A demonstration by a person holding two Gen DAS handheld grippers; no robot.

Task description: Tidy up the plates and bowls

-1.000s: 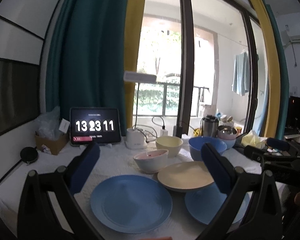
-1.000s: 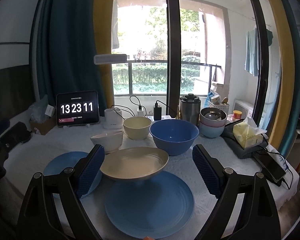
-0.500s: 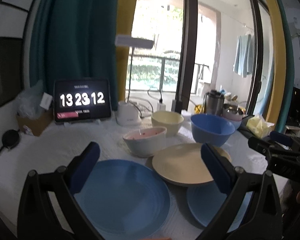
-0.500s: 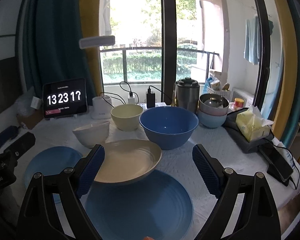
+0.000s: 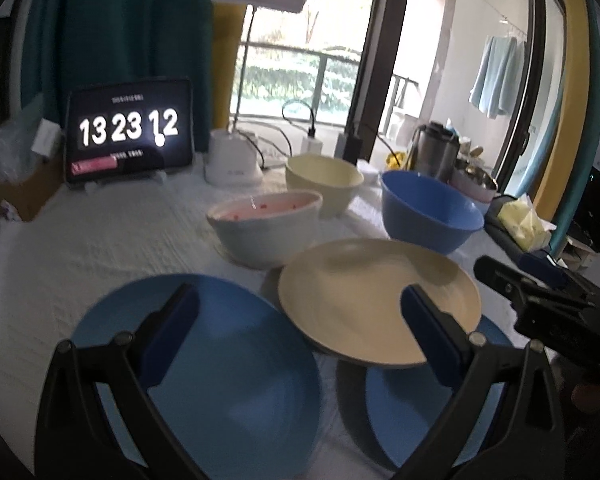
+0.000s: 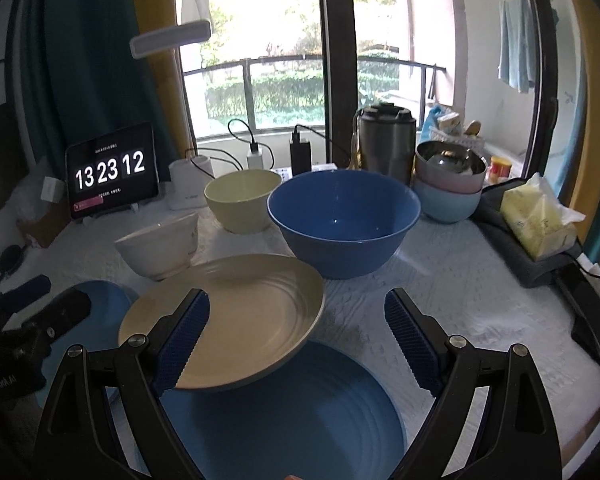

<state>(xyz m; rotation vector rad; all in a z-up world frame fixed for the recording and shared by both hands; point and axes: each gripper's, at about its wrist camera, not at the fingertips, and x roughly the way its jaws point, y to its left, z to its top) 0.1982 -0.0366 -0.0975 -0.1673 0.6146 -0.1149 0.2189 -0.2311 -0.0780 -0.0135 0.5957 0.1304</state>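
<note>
While both tools hang over the surface (image 6: pixel 460 280), neither grips anything. Left tool (image 5: pixel 296 322): fingers apart, above the left blue plate (image 5: pixel 204 376), which lies flat at the near left. White bowl (image 6: pixel 160 246): behind that plate, upright. Beige plate (image 6: pixel 236 316): tilted, its near edge resting on the right blue plate (image 6: pixel 292 416). Right tool (image 6: pixel 296 332): fingers spread wide, over the beige plate and the right blue plate. Cream bowl (image 6: pixel 242 200) and blue bowl (image 6: pixel 344 220): side by side behind the plates, upright. Clock (image 6: pixel 112 170) at far left reads 13 23 12. Stacked bowls (image 6: pixel 448 184) stand at the far right.
</note>
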